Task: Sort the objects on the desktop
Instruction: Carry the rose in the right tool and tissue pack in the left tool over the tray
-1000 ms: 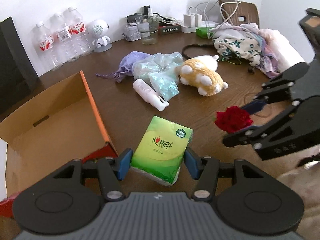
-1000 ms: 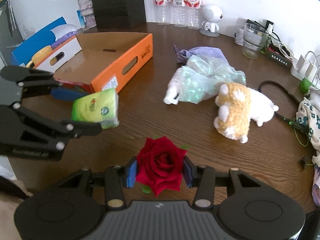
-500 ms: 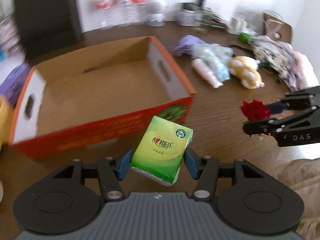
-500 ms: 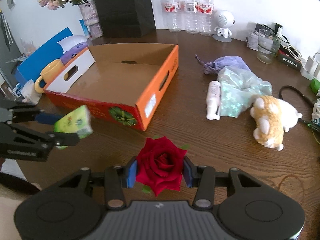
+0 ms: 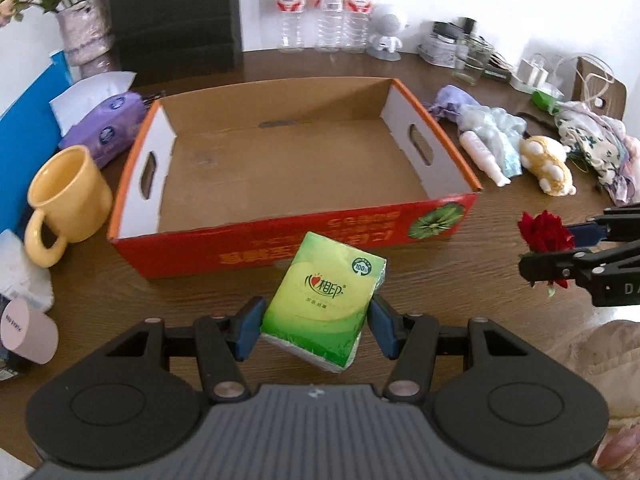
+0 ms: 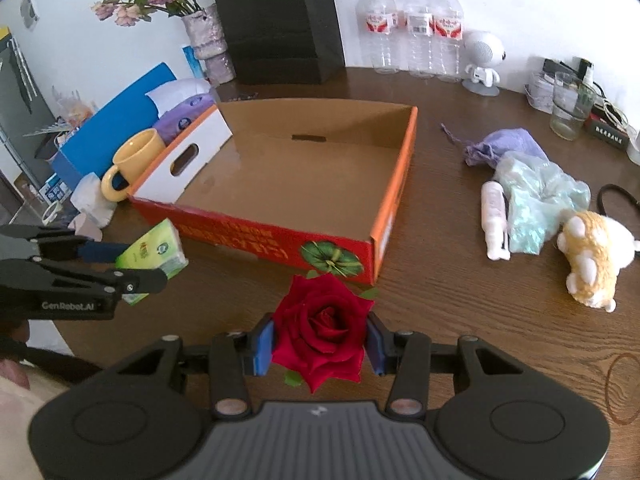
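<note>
My left gripper [image 5: 316,328] is shut on a green tissue pack [image 5: 326,300] and holds it above the table, just in front of the near wall of an open orange cardboard box [image 5: 296,236]. My right gripper [image 6: 320,340] is shut on a red rose [image 6: 322,328], held near the box's front right corner [image 6: 372,248]. The box holds nothing. In the right wrist view the left gripper [image 6: 132,264] and its tissue pack [image 6: 154,250] are at the left. In the left wrist view the rose [image 5: 544,232] is at the right.
A yellow mug [image 5: 66,200], purple tissue pack [image 5: 106,128] and blue folder [image 6: 108,132] lie left of the box. A white bottle [image 6: 494,220], plastic bag [image 6: 536,196], purple pouch [image 6: 500,148] and plush toy [image 6: 596,256] lie right. Water bottles [image 6: 412,32], a vase [image 6: 210,44] and glass [image 6: 568,112] stand behind.
Both grippers have swung left from the clutter toward the box, still holding the tissue pack and the rose. The box now faces the left gripper squarely.
</note>
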`<state>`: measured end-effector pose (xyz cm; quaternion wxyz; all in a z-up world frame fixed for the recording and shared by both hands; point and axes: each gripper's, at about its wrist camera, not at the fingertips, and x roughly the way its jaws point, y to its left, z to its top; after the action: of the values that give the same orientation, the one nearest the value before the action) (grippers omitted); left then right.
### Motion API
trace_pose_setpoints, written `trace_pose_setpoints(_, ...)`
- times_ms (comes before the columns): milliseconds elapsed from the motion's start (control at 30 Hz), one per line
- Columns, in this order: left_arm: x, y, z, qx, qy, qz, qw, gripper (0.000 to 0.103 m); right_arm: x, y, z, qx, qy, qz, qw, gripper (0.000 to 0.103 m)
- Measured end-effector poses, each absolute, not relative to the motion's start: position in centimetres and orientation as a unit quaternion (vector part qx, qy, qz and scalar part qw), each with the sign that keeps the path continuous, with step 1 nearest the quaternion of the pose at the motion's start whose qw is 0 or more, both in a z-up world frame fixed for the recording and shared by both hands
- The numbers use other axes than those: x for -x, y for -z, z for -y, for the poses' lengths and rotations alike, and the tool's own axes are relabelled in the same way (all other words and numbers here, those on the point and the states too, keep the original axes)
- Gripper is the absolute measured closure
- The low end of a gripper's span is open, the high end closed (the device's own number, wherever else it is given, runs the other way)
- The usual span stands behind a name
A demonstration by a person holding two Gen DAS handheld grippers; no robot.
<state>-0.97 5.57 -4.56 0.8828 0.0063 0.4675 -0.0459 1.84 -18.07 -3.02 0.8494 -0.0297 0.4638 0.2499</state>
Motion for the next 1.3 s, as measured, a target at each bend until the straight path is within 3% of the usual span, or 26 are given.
trace_pose_setpoints(733, -2.1, 2.5, -12.7, 0.024, 0.039, -0.422, 0.905, 0.046, -4.5, 1.2, 10.3, 0.027, -0.239, -0.435, 0.868, 0.058)
trace_pose_setpoints(1300, -10.9, 3.1, -13.5, 0.024, 0.035, -0.427, 0.903, 0.046, -13.0, 2.2, 7.1, 0.041, -0.241, -0.436, 0.866, 0.058)
